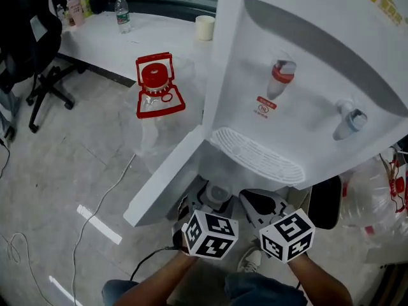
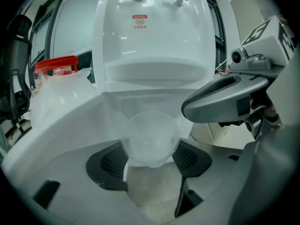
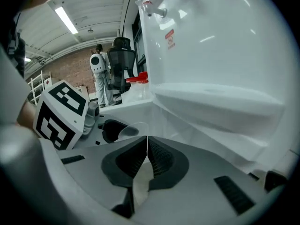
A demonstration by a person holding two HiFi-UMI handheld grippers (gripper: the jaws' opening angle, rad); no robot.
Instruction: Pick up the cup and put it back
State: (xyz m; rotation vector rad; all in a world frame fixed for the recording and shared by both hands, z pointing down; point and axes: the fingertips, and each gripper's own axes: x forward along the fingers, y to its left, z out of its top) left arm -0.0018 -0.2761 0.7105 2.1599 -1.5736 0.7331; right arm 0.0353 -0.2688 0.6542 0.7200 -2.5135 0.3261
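Observation:
A clear plastic cup (image 2: 150, 138) sits between the pads of my left gripper (image 2: 151, 159), which is shut on it, mouth facing the camera. In the head view the cup (image 1: 218, 192) is below the drip tray (image 1: 255, 157) of the white water dispenser (image 1: 306, 75), by the dispenser's lower front. My left gripper (image 1: 213, 201) holds it there. My right gripper (image 1: 254, 201) hangs just to the right of it, jaws shut with nothing between them (image 3: 146, 159). From the right gripper view only the cup's rim (image 3: 131, 131) shows.
A water jug with a red cap and handle (image 1: 155, 81) stands on the floor left of the dispenser, another (image 1: 376, 196) at the right. An angled white panel (image 1: 166, 180) juts out low on the left. Behind are a table with a paper cup (image 1: 204, 27), a bottle (image 1: 122, 13) and an office chair (image 1: 38, 62).

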